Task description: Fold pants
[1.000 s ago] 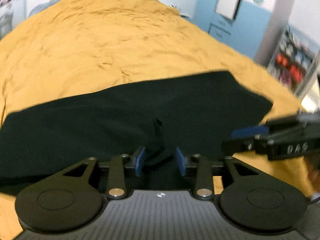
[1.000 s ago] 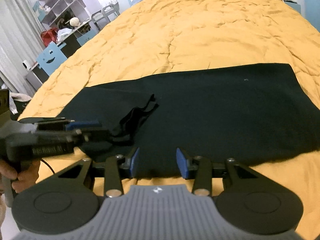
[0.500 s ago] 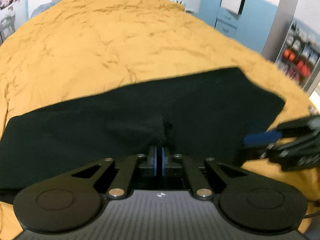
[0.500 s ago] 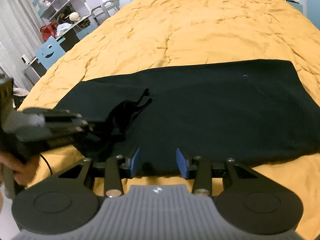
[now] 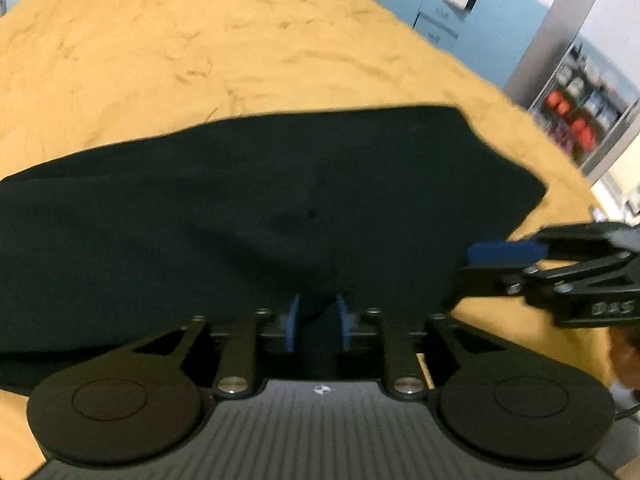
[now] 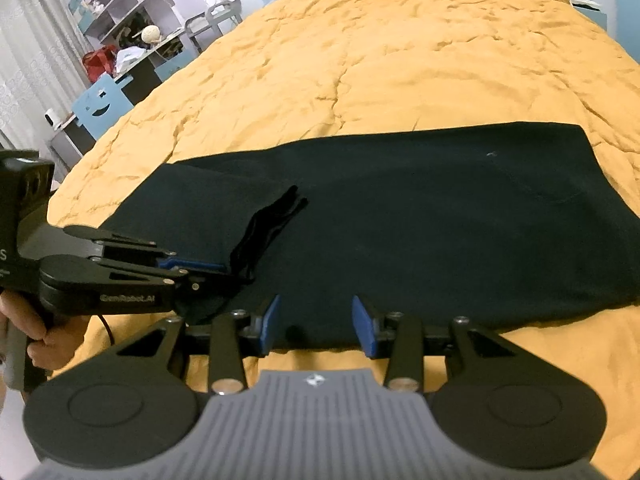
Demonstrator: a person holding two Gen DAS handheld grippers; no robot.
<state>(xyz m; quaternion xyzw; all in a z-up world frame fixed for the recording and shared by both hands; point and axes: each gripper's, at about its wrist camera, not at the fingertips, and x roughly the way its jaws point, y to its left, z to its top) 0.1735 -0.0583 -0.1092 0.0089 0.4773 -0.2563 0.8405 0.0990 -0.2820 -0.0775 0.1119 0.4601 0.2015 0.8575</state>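
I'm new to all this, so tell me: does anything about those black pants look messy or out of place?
Only the drawstring: it trails loose across the black pants near the left gripper. Otherwise the pants lie flat on the orange bedspread.

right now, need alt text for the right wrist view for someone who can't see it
Black pants lie flat across an orange bedspread, their drawstring loose on top. The right gripper hovers open at the near edge; the left gripper reaches in beside the drawstring.

Pants (image 5: 280, 208) cut off left; shelf (image 5: 576, 120) contents blurred.
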